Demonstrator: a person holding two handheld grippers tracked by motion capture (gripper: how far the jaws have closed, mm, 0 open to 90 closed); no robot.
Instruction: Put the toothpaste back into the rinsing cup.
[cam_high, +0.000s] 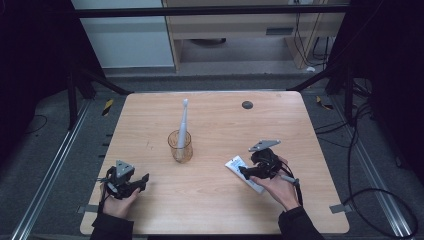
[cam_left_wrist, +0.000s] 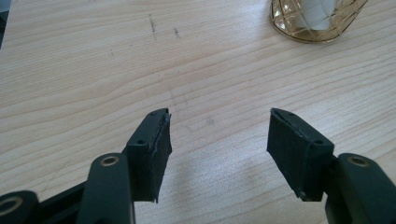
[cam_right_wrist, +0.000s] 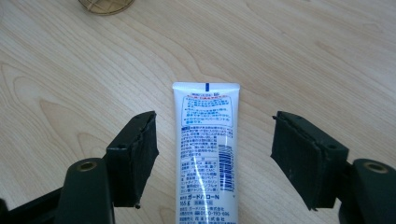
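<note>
From the high view, my right claw (cam_high: 243, 172) sits low on the right part of the wooden surface (cam_high: 210, 205), over the near end of a white tube (cam_high: 235, 163) that lies flat and angles away toward the middle. My left claw (cam_high: 145, 178) rests near the surface's front left corner, well apart from the tube. A golden glass (cam_high: 180, 146) stands near the middle with a white toothbrush (cam_high: 183, 120) upright in it.

In the left gripper view, my left claw (cam_left_wrist: 218, 126) stands wide open over bare wood with nothing between its jaws; the glass (cam_left_wrist: 317, 21) shows at the top right.

In the right gripper view, my right claw (cam_right_wrist: 215, 128) is wide open. The tube (cam_right_wrist: 205, 154) lies lengthwise between the jaws, crimped end pointing away, touching neither pad.
</note>
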